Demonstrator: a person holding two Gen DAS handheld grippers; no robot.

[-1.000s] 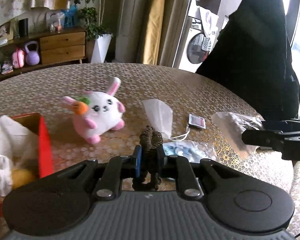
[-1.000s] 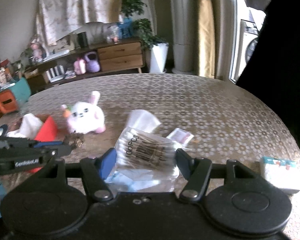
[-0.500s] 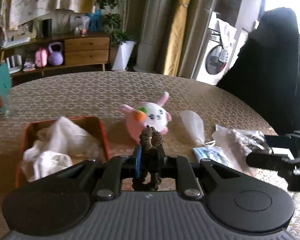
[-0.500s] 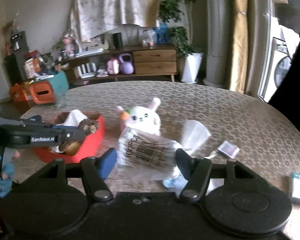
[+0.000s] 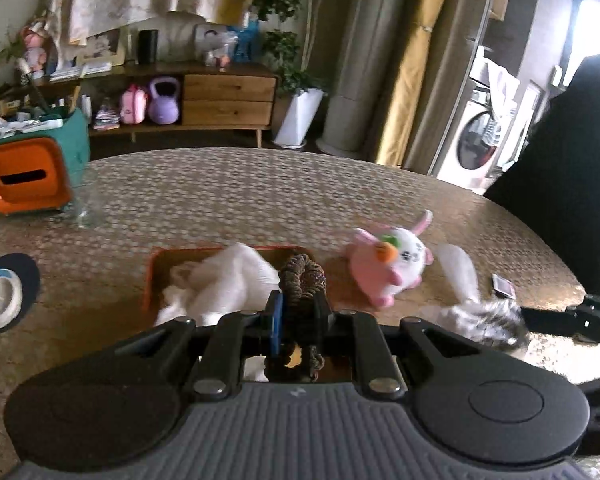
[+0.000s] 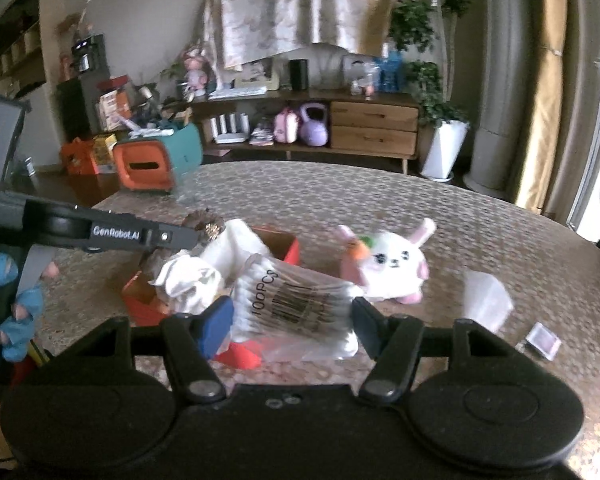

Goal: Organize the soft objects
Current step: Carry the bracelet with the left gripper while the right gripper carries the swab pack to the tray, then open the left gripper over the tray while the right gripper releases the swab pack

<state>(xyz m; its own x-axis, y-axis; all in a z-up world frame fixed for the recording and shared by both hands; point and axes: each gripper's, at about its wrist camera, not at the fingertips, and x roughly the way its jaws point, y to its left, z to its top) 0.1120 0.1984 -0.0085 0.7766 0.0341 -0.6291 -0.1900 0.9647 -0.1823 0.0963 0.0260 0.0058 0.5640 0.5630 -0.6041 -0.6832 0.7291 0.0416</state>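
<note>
My left gripper is shut on a brown hair scrunchie and hangs over the red box, which holds white cloths. In the right wrist view the same gripper reaches in from the left above that box. My right gripper is shut on a clear bag of cotton swabs just in front of the box. A pink and white plush bunny with a carrot sits on the table to the right of the box; it also shows as the bunny in the left wrist view.
A folded clear plastic bag and a small card packet lie right of the bunny. An orange and teal bin and a glass stand at the table's far left edge. A dark coaster with a white dish lies left.
Both grippers have swung left across the table with their loads. The red box moved from the left edge of view to right under the left gripper, and the bunny shifted right.
</note>
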